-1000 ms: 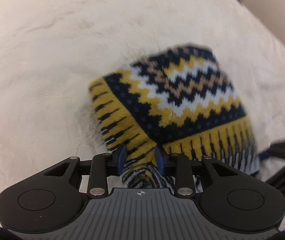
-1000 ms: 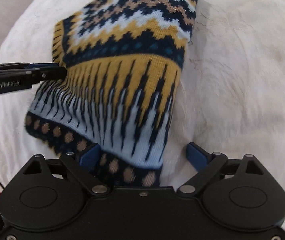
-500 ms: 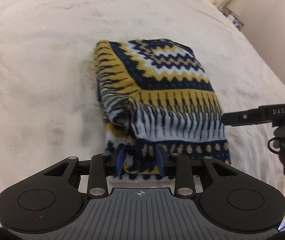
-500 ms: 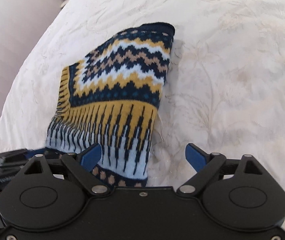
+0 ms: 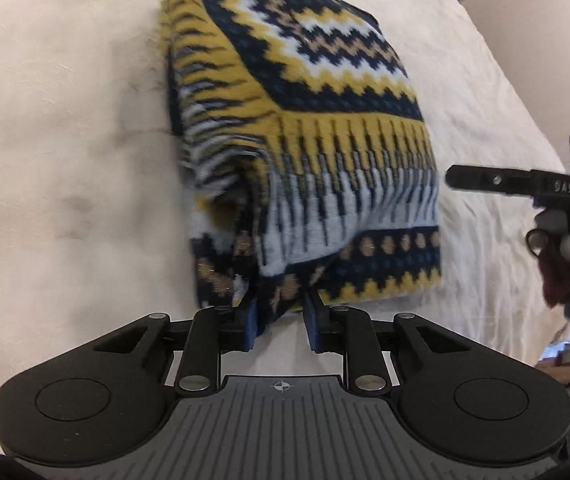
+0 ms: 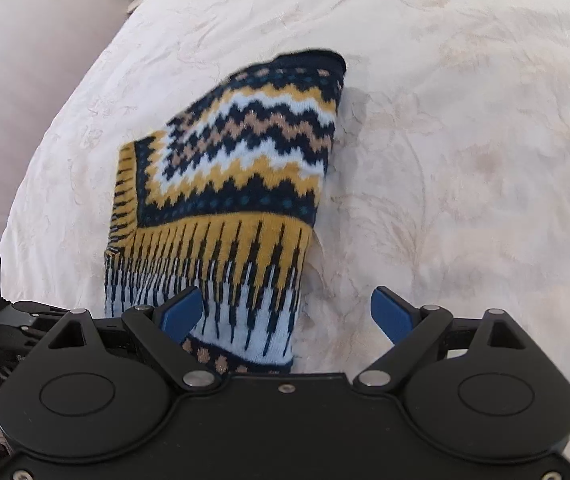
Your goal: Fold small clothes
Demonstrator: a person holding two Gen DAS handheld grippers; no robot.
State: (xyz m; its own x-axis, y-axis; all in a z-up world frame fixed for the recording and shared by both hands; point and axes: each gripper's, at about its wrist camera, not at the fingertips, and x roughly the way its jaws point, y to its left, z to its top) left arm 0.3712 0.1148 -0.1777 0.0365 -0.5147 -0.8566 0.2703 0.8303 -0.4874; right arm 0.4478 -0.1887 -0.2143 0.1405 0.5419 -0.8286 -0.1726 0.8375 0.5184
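Knitwear first: the small knitted garment in navy, mustard, pale blue and tan zigzag bands (image 5: 325, 132) lies folded into a thick block on the cream textured bedspread (image 5: 65, 160), its navy-and-tan dotted hem nearest both cameras. The left gripper (image 5: 281, 322) has a bunch of that hem between its blue pads; its jaws have just been closing further and now stand narrow, pinching the cloth. The right gripper (image 6: 287, 312) stands wide apart with nothing clamped — the near right corner of the garment lies under the gap, and one pad sits over the pale blue band.

To finish this fold well, I judge the left hand should lay the pinched hem flat and square with the edges beneath before letting go. The left side bulges where layers gape, so a smoothing press there would help — the thick knit looks likely to spring open.
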